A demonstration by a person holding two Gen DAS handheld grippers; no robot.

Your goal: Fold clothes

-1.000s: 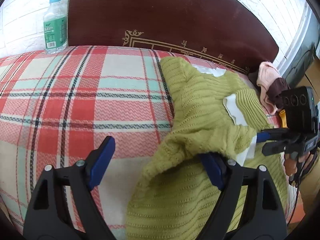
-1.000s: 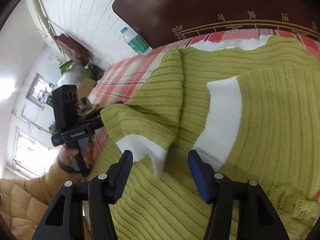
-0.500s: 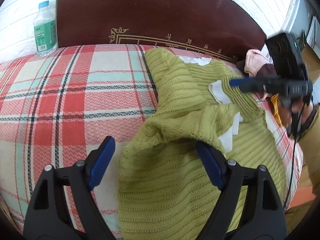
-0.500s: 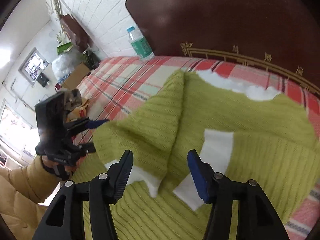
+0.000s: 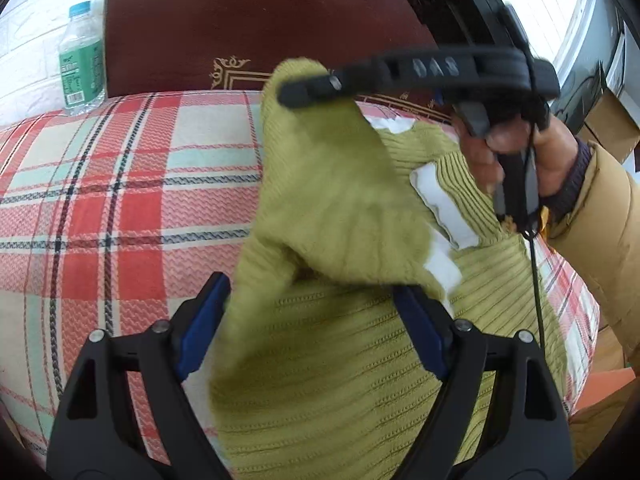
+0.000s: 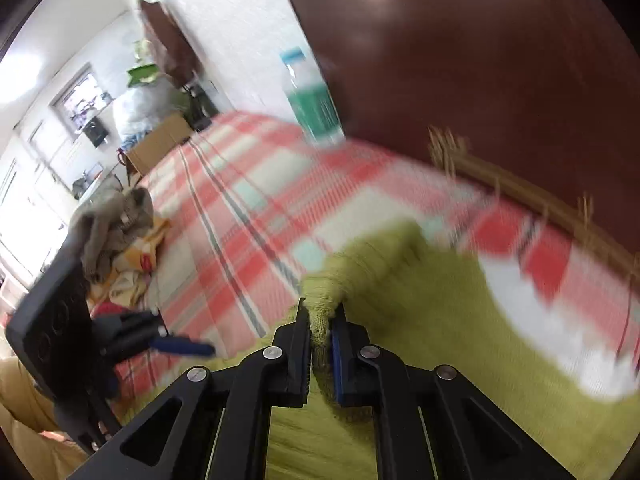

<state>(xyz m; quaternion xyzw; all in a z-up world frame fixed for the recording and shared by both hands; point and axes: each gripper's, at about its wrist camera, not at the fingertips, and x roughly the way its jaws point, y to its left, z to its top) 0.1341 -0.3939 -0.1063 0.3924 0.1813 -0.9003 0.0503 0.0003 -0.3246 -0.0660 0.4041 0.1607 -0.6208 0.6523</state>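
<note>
Since 1 s ago the right gripper point(image 6: 320, 328) has gone from hanging open over the white cuffs to being clamped on the sweater's point(image 5: 340, 360) top-left corner, up by the headboard point(image 5: 260, 20). It's now lifting that corner, so a flap of green knit hangs between it and the bed point(image 5: 120, 200).

Going left to right from the left gripper's point(image 5: 308, 320) view: bottle point(image 5: 82, 64) far off to its left against the headboard, bare plaid ahead-left, then the sweater lying straight ahead and under its fingers. That gripper is wide open with nothing pinched; the fabric just drapes between the 2 blue pads point(image 5: 200, 328). Further right, the right gripper is up high with the raised flap.

What could go wrong: it's only 1 pinch point on a stretchy knit, so I'd guess the flap could sag and twist, or slip out. With the left side not pinning anything, the whole sweater might drag across the bed and the sleeves point(image 5: 444, 208) already folded in could come undone.
</note>
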